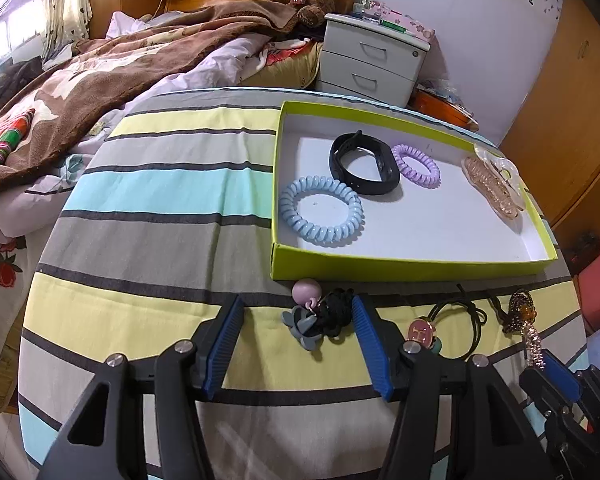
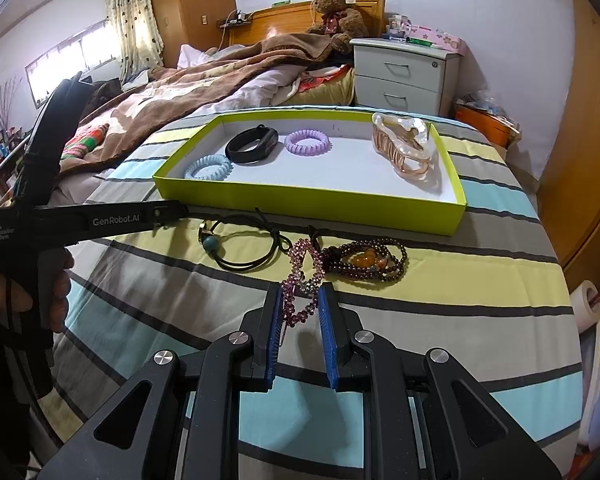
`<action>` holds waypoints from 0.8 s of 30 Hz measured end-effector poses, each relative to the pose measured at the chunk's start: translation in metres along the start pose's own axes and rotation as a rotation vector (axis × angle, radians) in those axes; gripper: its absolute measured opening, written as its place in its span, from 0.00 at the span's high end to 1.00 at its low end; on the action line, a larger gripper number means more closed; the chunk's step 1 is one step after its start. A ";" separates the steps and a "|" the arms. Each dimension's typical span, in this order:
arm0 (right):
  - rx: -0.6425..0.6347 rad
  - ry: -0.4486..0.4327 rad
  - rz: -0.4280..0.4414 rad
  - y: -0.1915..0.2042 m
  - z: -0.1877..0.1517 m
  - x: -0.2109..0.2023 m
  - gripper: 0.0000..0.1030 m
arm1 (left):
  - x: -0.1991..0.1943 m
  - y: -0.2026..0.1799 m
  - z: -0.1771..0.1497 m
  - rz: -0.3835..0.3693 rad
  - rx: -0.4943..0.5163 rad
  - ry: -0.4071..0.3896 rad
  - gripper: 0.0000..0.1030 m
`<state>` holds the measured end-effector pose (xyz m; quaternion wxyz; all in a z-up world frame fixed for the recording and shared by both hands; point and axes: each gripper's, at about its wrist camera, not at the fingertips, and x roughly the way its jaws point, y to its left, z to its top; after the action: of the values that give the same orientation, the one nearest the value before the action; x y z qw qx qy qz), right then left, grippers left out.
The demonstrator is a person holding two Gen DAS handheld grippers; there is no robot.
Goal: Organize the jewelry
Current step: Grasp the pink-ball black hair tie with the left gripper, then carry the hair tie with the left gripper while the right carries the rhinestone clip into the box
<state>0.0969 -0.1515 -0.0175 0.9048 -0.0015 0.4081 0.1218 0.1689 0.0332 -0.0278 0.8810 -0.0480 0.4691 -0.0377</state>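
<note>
A green-walled tray [image 1: 412,270] [image 2: 312,200] holds a blue coil tie [image 1: 320,210], a black band [image 1: 364,166], a purple coil tie [image 1: 417,165] and a pearly claw clip [image 1: 494,184]. My left gripper [image 1: 298,304] is open around a black hair tie with grey and pink charms [image 1: 316,316] on the striped cloth. My right gripper [image 2: 300,292] is partly closed around a pink rhinestone clip [image 2: 302,280], whose end lies between the pads. A black cord tie with a pink charm [image 1: 448,326] [image 2: 244,246] and a dark bead bracelet [image 2: 366,260] lie in front of the tray.
The striped table [image 1: 172,240] stands beside a bed with a brown blanket [image 1: 100,80]. A white nightstand [image 1: 372,60] and a teddy bear [image 2: 338,10] stand behind. The left gripper's body [image 2: 80,220] crosses the right wrist view at left.
</note>
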 end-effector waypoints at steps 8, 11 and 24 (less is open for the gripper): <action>0.004 -0.006 -0.004 -0.002 0.000 -0.001 0.82 | -0.002 0.005 0.000 0.003 -0.007 -0.006 0.70; 0.004 -0.008 -0.006 -0.003 0.001 -0.002 0.82 | -0.003 0.005 -0.001 0.005 -0.003 -0.006 0.71; -0.008 -0.051 -0.011 -0.003 0.018 -0.016 0.82 | -0.033 0.010 -0.001 0.002 -0.013 -0.053 0.71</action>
<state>0.1004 -0.1562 0.0058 0.9156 -0.0039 0.3842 0.1184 0.1496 0.0466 -0.0021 0.8929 -0.0543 0.4459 -0.0322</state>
